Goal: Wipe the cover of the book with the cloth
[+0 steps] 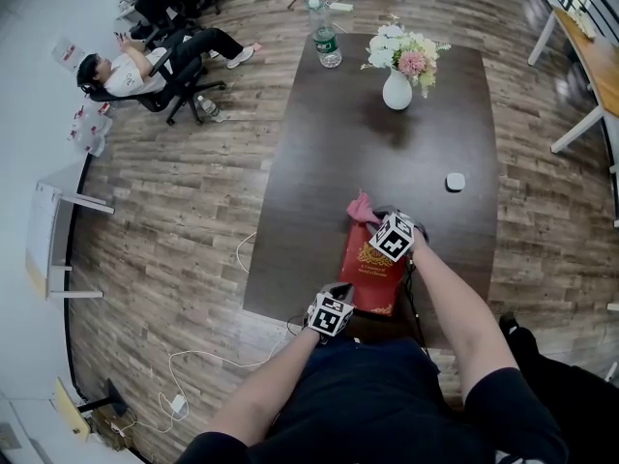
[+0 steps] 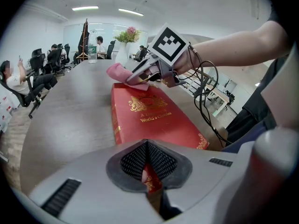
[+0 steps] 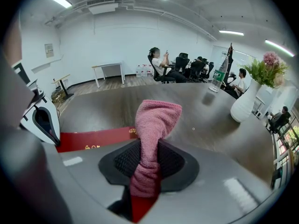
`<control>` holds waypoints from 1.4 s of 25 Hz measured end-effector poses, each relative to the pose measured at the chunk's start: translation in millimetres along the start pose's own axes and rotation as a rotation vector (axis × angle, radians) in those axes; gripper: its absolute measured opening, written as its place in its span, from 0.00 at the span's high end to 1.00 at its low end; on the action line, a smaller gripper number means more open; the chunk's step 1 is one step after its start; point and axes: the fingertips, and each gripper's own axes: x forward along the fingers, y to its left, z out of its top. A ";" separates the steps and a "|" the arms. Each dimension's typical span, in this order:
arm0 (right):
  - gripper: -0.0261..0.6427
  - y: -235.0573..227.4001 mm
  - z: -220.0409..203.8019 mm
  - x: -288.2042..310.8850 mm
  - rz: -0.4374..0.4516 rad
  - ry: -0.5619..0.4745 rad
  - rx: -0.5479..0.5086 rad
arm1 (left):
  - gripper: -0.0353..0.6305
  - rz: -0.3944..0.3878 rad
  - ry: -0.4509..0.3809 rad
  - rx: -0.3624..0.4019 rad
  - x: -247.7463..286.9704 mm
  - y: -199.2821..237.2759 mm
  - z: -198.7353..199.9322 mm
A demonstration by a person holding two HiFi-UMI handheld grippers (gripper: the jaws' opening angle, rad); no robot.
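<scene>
A red book (image 1: 372,276) with gold print lies flat near the table's front edge. My left gripper (image 2: 147,166) is shut on the book's near edge, and in the head view the left gripper (image 1: 338,298) sits at the near left corner. My right gripper (image 3: 148,158) is shut on a pink cloth (image 3: 154,117). In the left gripper view the cloth (image 2: 120,73) hangs from the right gripper (image 2: 142,76) over the far end of the book (image 2: 152,118). The head view shows the cloth (image 1: 362,207) just beyond the book's far edge.
The dark wooden table (image 1: 387,153) carries a white vase of flowers (image 1: 397,88), a water bottle (image 1: 328,46) and a small white object (image 1: 456,182) farther back. A person sits in an office chair (image 1: 145,71) on the floor to the left. Cables (image 1: 208,365) trail below the table.
</scene>
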 end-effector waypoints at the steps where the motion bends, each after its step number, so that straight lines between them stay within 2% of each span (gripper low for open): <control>1: 0.80 -0.8 -0.9 -0.7 0.000 0.000 0.001 | 0.95 0.000 0.004 -0.001 -1.0 -0.2 0.7; 35: 0.80 -18.4 -37.5 -30.9 -0.027 0.008 0.037 | 0.95 -0.003 -0.006 -0.007 -1.7 -0.7 3.7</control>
